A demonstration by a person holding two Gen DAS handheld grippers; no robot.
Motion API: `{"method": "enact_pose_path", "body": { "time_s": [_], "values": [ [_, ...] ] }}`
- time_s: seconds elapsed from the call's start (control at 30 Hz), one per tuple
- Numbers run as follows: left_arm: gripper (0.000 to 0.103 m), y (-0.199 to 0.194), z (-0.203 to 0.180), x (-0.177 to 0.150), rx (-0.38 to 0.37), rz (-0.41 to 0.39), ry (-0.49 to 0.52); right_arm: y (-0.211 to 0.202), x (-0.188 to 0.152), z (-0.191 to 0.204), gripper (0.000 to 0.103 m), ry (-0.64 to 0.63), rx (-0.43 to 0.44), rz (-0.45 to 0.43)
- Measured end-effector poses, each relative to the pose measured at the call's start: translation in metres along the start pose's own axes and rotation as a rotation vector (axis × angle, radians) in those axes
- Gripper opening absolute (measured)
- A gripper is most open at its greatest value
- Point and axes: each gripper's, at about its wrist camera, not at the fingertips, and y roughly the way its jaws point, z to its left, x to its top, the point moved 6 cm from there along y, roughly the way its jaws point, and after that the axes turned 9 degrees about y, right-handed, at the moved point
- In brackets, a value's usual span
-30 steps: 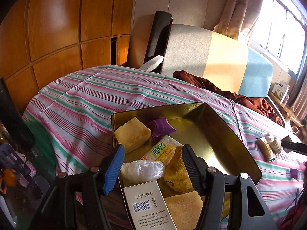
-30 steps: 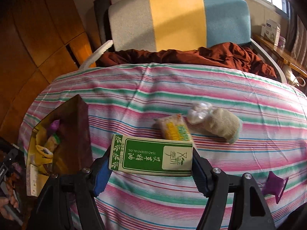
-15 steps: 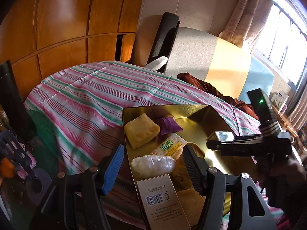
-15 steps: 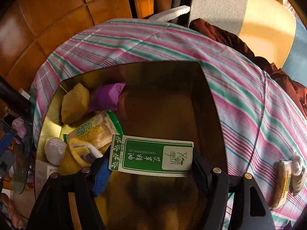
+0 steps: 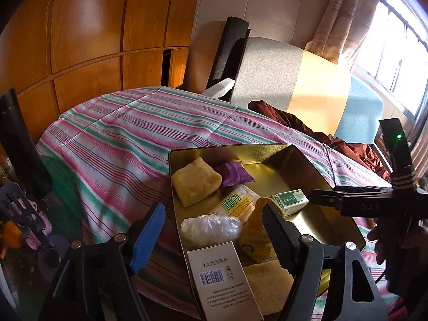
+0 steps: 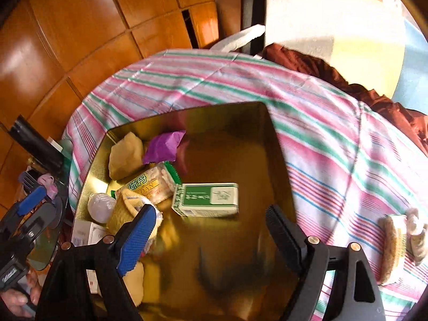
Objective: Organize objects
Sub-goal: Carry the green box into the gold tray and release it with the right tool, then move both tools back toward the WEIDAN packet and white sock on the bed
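Most things already lie in the gold tin (image 6: 270, 144): my right gripper (image 6: 211, 230) is opening, the green box (image 6: 206, 199) free mid-frame inside. Two items (image 6: 401, 243) wait lower right on the cloth. My left gripper (image 5: 214, 230) is opening, empty.

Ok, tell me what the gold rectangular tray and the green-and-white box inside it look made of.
Gold rectangular tray: probably thin metal with a glossy finish; its walls mirror the items inside. Green-and-white box: likely printed cardboard, matte, with sharp folded edges and flat panels.

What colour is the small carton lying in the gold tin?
The carton is green with a cream label and white ends, clearest in the right wrist view.
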Motion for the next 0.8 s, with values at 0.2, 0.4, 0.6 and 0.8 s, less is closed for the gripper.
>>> {"method": "enact_pose_path", "body": {
  "time_s": [0.2, 0.4, 0.6, 0.8],
  "values": [
    [0.076, -0.008, -0.031, 0.01, -0.027, -0.019, 0.1, -0.051, -0.011, -0.069, 0.086, 0.085, -0.095, -0.072],
    [0.077, -0.01, -0.073, 0.016, -0.075, -0.025, 0.187, -0.081, -0.03, -0.156, 0.086, 0.202, -0.232, -0.082],
    [0.079, -0.007, -0.118, 0.018, -0.129, -0.016, 0.279, -0.102, -0.046, -0.237, 0.086, 0.318, -0.343, -0.095],
    [0.079, -0.002, -0.166, 0.017, -0.18, -0.004, 0.365, -0.113, -0.061, -0.308, 0.086, 0.464, -0.413, -0.132]
  ]
}}
